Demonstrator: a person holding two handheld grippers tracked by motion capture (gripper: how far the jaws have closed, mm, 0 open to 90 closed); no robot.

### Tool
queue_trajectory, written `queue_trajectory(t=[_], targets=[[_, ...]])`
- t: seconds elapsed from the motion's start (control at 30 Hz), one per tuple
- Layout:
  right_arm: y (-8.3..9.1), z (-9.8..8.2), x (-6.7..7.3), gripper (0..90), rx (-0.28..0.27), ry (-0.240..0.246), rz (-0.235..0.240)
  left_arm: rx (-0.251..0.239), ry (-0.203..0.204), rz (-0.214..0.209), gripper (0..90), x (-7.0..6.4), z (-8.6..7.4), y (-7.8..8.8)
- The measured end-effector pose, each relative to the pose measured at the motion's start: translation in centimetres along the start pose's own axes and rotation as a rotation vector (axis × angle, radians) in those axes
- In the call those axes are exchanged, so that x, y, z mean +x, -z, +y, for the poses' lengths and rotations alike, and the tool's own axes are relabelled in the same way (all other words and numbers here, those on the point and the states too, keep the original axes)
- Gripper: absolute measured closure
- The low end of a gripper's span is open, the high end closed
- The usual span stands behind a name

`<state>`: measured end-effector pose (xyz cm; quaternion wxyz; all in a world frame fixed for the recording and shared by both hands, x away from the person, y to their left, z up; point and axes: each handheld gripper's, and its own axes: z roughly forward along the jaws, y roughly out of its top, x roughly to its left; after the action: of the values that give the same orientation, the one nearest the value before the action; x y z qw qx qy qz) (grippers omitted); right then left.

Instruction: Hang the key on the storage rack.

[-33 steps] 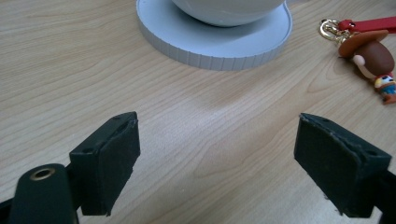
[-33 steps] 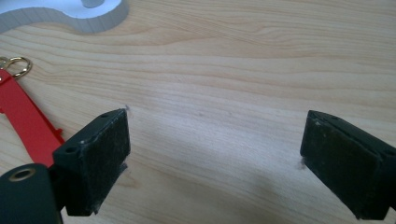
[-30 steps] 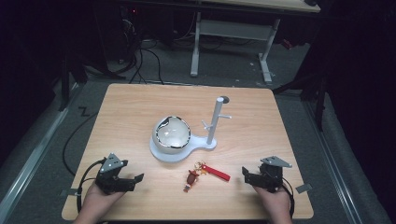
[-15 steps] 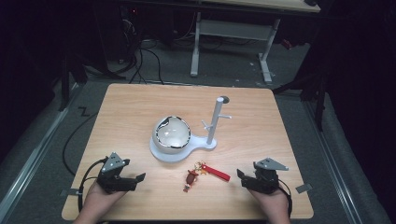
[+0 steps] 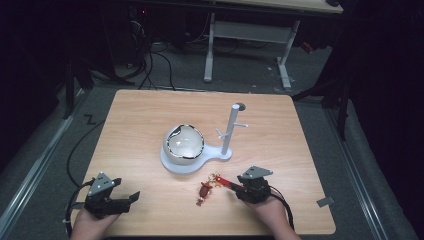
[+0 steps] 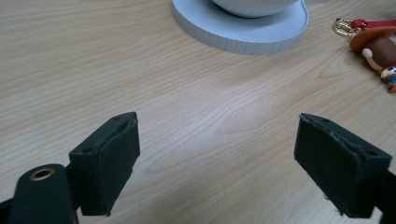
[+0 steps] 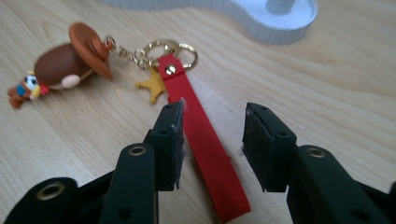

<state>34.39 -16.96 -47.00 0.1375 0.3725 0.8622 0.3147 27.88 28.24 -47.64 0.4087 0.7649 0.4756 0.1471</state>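
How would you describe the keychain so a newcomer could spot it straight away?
Start at the white stand mid-table, which carries a round bowl and an upright post. Just in front of its base, toward the person, lies the keychain: a small brown figure in a brown hat, gold rings, a gold star and a flat red strap. It is the only coloured item on the wood.

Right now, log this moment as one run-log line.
right gripper: fingers just closing around red strap, not yet clamped | left gripper: open, idle | keychain figure: flat on table
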Motion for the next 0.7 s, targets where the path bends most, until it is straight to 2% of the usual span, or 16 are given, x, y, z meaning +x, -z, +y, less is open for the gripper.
queue_trajectory(t=[0.1, 0.17, 0.23, 0.33, 0.5, 0.57, 0.7], targets=[[-0.7, -0.1, 0.3, 60.9, 0.053, 0.021, 0.005, 0.007, -0.007, -0.002, 15.1, -0.1, 0.0, -0.1], [-0.8, -0.2, 0.3, 61.2, 0.059, 0.024, 0.002, 0.007, -0.012, -0.003, 15.1, -0.1, 0.1, -0.3], [-0.7, -0.5, 0.2, 69.2, 0.072, 0.023, 0.0, 0.011, -0.024, -0.014, 15.1, -0.4, 0.5, -0.8], [-0.3, -0.7, 0.1, 70.9, 0.081, 0.014, 0.0, 0.012, -0.039, -0.021, 15.1, -0.5, 0.8, -1.2], [0.8, -1.8, -0.3, 71.2, 0.085, -0.014, -0.021, 0.001, -0.057, -0.056, 15.1, -0.8, 2.0, -2.5], [2.0, -2.9, -0.6, 71.2, 0.093, -0.049, -0.036, -0.004, -0.068, -0.073, 15.1, -1.0, 2.4, -3.0], [3.6, -4.5, -0.9, 71.2, 0.102, -0.071, -0.043, -0.005, -0.089, -0.102, 15.1, -1.6, 3.4, -4.3]])
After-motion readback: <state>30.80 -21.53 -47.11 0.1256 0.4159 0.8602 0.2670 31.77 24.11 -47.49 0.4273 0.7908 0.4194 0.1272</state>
